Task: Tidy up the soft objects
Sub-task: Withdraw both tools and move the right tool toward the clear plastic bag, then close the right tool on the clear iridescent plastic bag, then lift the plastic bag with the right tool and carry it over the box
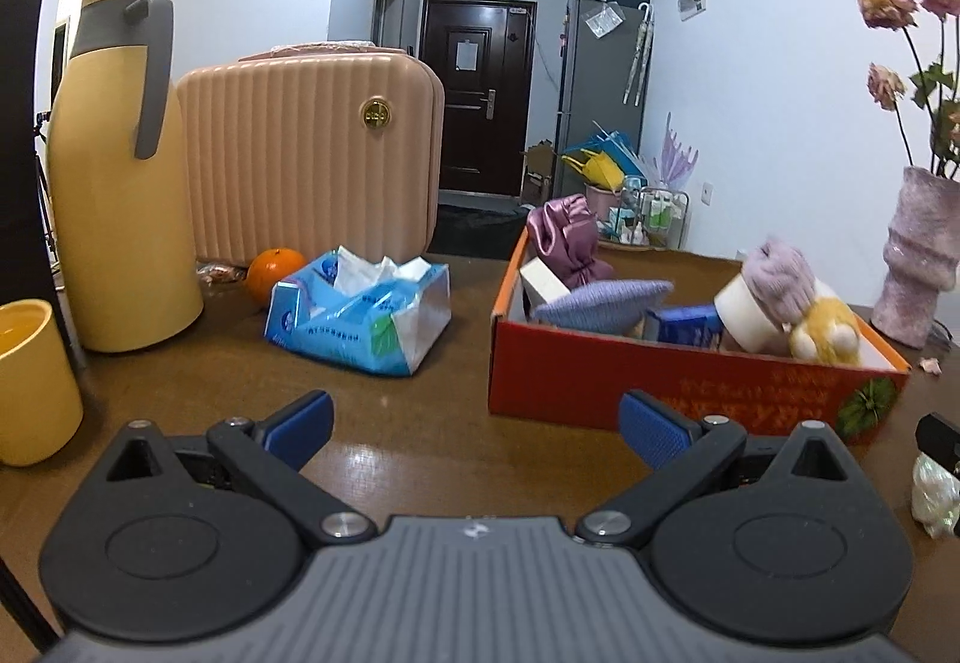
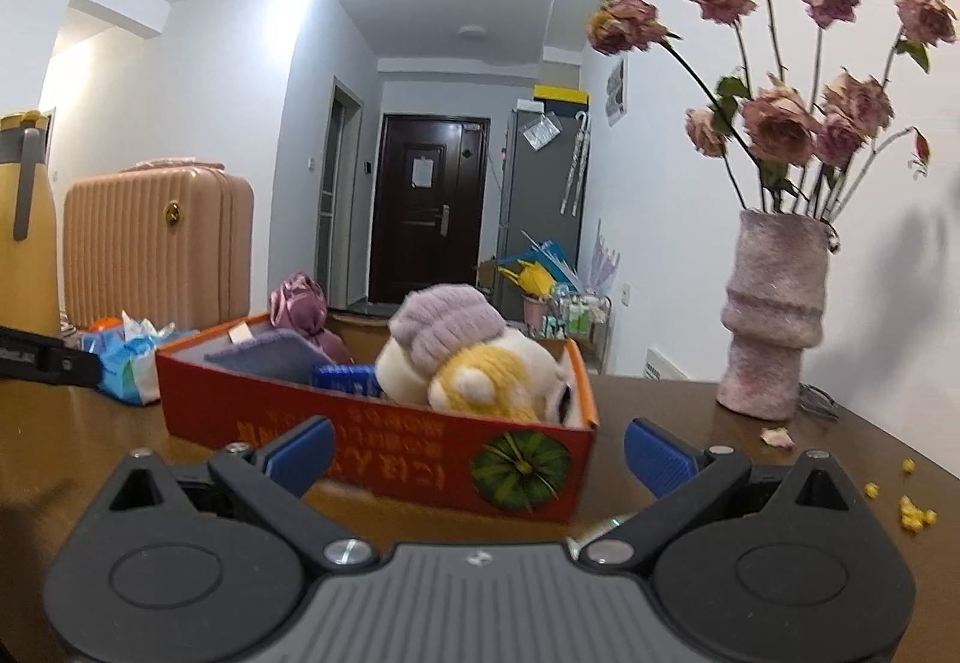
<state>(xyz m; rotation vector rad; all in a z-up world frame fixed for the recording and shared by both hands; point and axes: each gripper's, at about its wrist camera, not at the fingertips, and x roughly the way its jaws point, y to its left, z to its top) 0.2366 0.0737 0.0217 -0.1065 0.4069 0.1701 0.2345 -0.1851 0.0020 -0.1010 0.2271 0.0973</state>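
A red cardboard box (image 1: 600, 369) (image 2: 384, 441) sits on the brown table. Inside it lie a yellow-and-white plush toy (image 1: 825, 333) (image 2: 480, 381), a fuzzy lilac knit item (image 1: 780, 282) (image 2: 447, 330), a folded purple-blue cloth (image 1: 600, 303) (image 2: 264, 354), a shiny mauve satin bundle (image 1: 567, 240) (image 2: 300, 309) and a small blue pack (image 1: 690, 324) (image 2: 345, 381). My left gripper (image 1: 477, 426) is open and holds nothing, just in front of the box's left half. My right gripper (image 2: 477, 453) is open and holds nothing, before the box's right corner.
A blue tissue pack (image 1: 360, 318) (image 2: 129, 363), an orange (image 1: 273, 273), a yellow thermos jug (image 1: 120, 165), a yellow cup (image 1: 30, 381) and a pink case (image 1: 312, 153) stand left. A fuzzy pink vase (image 2: 774, 315) (image 1: 915, 255) of dried roses stands right, with petals and crumbs (image 2: 912, 510) nearby.
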